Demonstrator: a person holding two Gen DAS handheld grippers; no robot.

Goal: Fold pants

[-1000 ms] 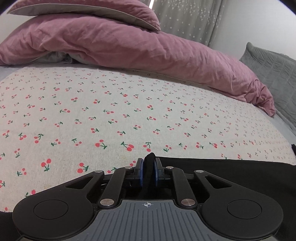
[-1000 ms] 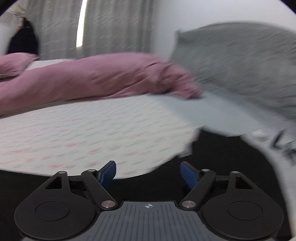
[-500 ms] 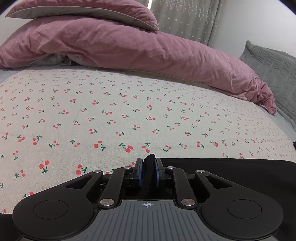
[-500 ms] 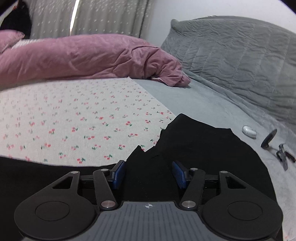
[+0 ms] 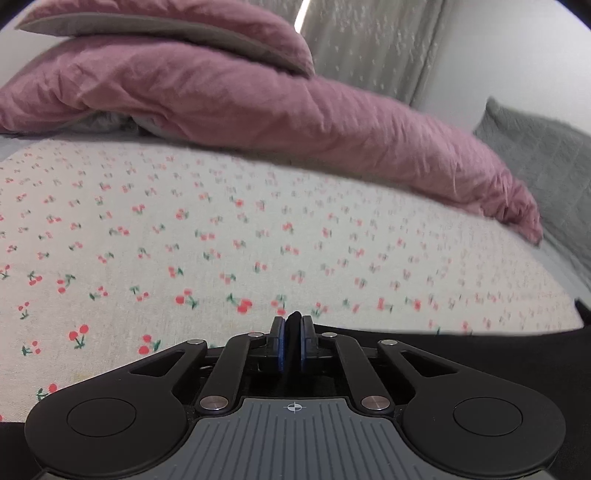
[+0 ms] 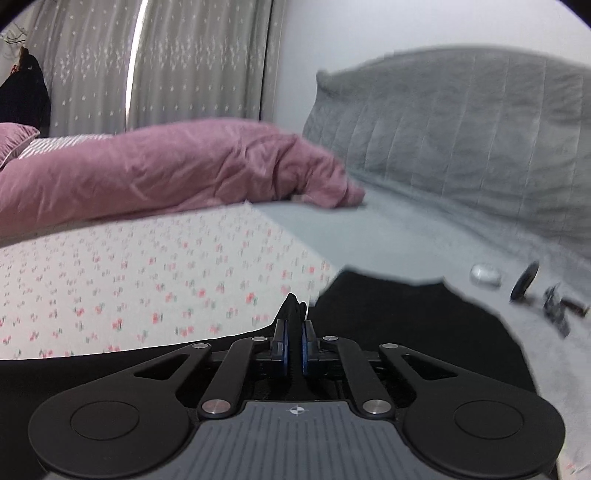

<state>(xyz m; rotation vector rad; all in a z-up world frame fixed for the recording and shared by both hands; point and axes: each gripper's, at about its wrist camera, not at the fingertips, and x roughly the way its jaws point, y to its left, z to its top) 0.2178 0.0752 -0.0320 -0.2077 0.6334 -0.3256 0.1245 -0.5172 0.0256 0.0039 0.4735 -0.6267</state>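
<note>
The black pants (image 6: 406, 325) lie on the cherry-print bed sheet (image 6: 147, 266). In the left wrist view the pants (image 5: 480, 354) run as a dark band to the right along the bottom. My left gripper (image 5: 292, 325) is shut on a fold of the black fabric, which pokes up between the blue pads. My right gripper (image 6: 293, 325) is shut on another pinch of the pants, with a peak of cloth standing above the pads. The rest of the pants spreads right toward the grey sheet.
A pink duvet (image 5: 258, 99) and pillow (image 5: 166, 26) lie along the far side of the bed. A grey quilted headboard (image 6: 461, 129) stands at the right. Small objects, a white case (image 6: 484, 274) and dark clips (image 6: 554, 299), lie on the grey sheet.
My right gripper was open over the pants and has shut on a pinch of the fabric. My left gripper stays shut on the pants and has shifted slightly.
</note>
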